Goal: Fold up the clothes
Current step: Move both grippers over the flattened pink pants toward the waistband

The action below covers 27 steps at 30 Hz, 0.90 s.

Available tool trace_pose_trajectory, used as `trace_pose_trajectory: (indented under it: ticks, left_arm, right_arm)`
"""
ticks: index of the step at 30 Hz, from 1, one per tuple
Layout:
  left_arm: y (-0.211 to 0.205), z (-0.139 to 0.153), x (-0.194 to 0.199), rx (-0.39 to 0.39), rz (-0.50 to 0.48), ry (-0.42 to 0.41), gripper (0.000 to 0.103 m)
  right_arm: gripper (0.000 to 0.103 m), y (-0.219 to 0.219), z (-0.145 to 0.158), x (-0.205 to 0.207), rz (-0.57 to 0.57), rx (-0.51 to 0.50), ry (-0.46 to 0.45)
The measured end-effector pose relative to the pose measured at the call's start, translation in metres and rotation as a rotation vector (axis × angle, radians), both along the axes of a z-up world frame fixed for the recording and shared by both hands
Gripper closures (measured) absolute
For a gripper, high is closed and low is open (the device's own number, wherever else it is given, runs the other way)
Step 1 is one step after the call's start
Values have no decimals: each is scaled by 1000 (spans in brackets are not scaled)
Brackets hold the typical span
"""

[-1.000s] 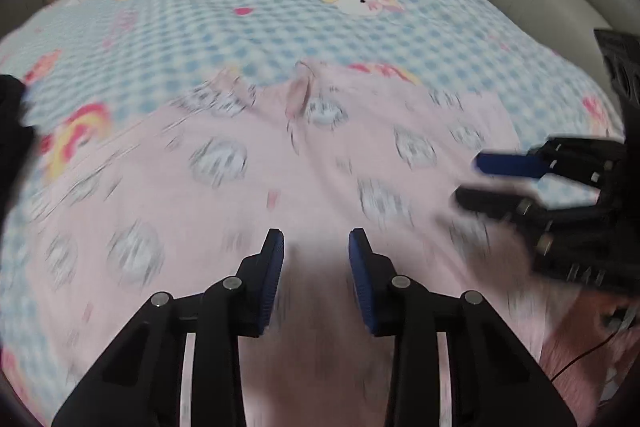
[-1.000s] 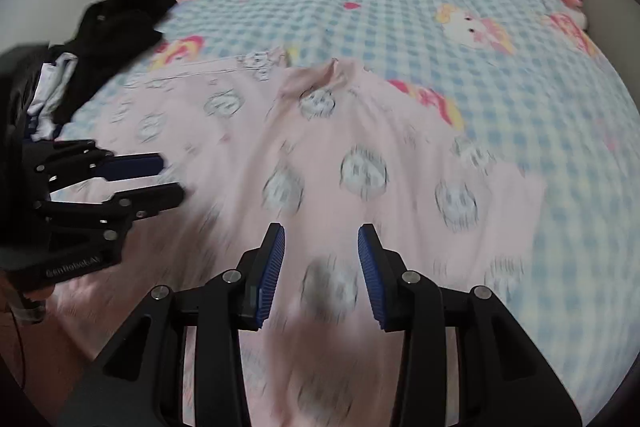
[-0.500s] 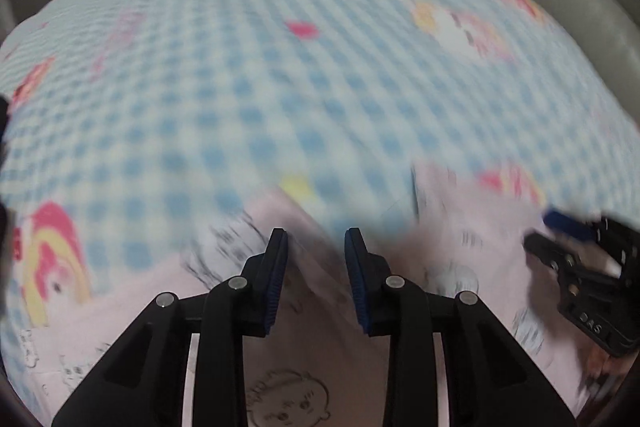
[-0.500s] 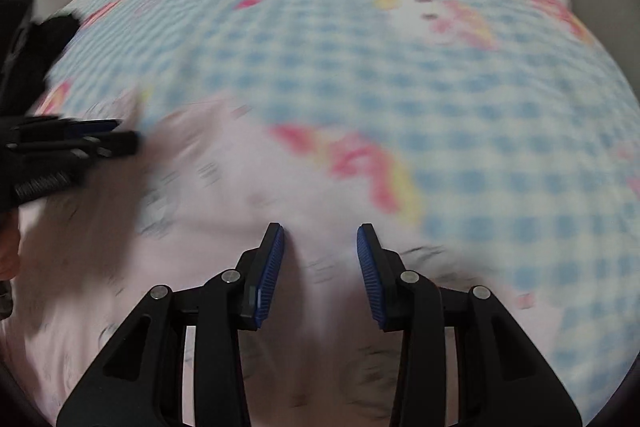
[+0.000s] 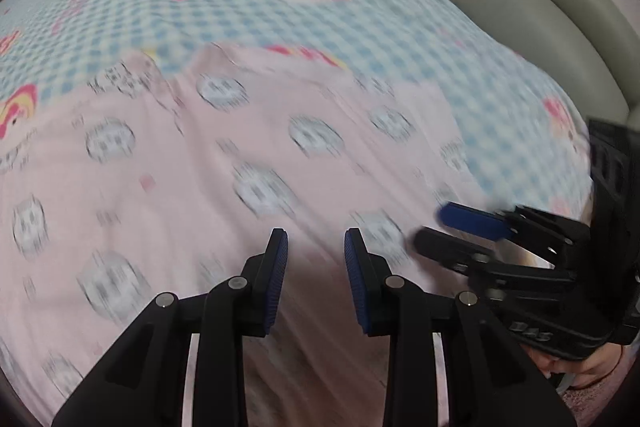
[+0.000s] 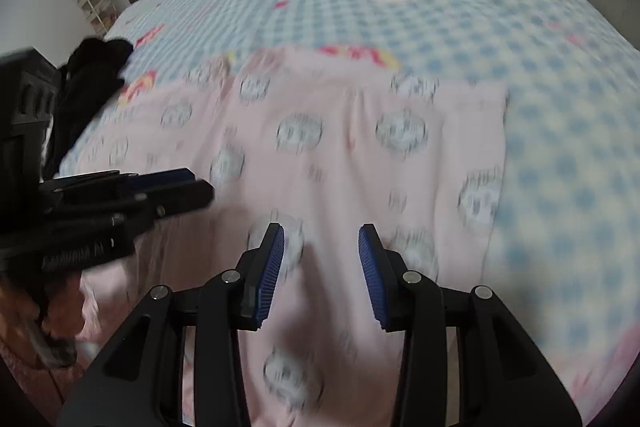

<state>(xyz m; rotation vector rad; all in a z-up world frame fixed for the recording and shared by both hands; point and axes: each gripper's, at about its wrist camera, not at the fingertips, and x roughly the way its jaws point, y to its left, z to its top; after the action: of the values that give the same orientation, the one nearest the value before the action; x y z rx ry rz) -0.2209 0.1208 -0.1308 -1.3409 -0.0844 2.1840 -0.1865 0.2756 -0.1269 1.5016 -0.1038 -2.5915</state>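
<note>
The pink garment (image 5: 256, 163) lay spread flat on the checked bedcover (image 5: 248, 7), filling the lower and middle part of both views, its far edge across the middle of the frame and its near part running under the fingers toward the bottom edge. Both pictures were smeared by motion, so fine creases and hems could not be made out.

The left gripper (image 5: 316, 247) hovered at the bottom centre of its own view, jaws parted with only bare pink cloth showing in the gap; it gripped nothing. The right gripper (image 6: 321, 243) stood the same way at the bottom centre of its view, released, with nothing pinched. Each showed in the other's picture as a dark shape at the side, near but apart. A dark garment (image 6: 86, 79) sat at the left of the right view, off the pink one.

The step in hand looked like coming to the near edge to take hold for a fold. To do it well, each gripper probably needed to settle before closing, since a grab in motion would likely catch a random bunch. A pinch on the hem itself, one at each side and level with the other, should lift an even edge. Taking only the garment's layer mattered, as the bedcover beneath could be pinched with it. Lifted low and carried straight toward the far edge, the cloth should fold without skewing.
</note>
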Motion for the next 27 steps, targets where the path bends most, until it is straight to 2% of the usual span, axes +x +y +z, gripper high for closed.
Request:
trace_pose_trajectory:
  ticks: [4, 8, 10, 12, 14, 15, 17, 20, 24, 26, 27]
  left_arm:
    - [-3, -5, 6, -16, 14, -32, 71]
    - [-12, 5, 8, -28, 36, 10, 71]
    - [-17, 2, 1, -27, 38, 1, 71]
    - [-9, -8, -6, -83, 30, 0, 71]
    - [2, -22, -8, -208, 25, 5, 71]
    - [2, -26, -6, -246, 33, 10, 71]
    - [-7, -26, -1, -248, 60, 17, 70]
    - [-9, -18, 10, -211, 75, 54, 71]
    - [11, -3, 34, -148, 27, 121, 71]
    - [23, -2, 40, -158, 10, 132, 71]
    - [25, -6, 40, -175, 13, 119, 71]
  right_arm:
    - [63, -1, -5, 19, -8, 22, -7]
    - [63, 0, 1, 19, -2, 18, 13]
    - [63, 1, 3, 14, 12, 9, 19]
    - [60, -2, -6, 5, 33, 6, -1]
    - [60, -1, -17, 5, 32, 46, -21]
    - [62, 1, -22, 7, 29, 72, -28]
    - [62, 6, -29, 13, 14, 122, -34]
    - [62, 29, -21, 35, -55, 155, -18]
    - [60, 30, 4, 60, -58, 91, 48]
    - [60, 20, 14, 68, -28, 55, 80]
    - [60, 13, 11, 70, -12, 71, 70]
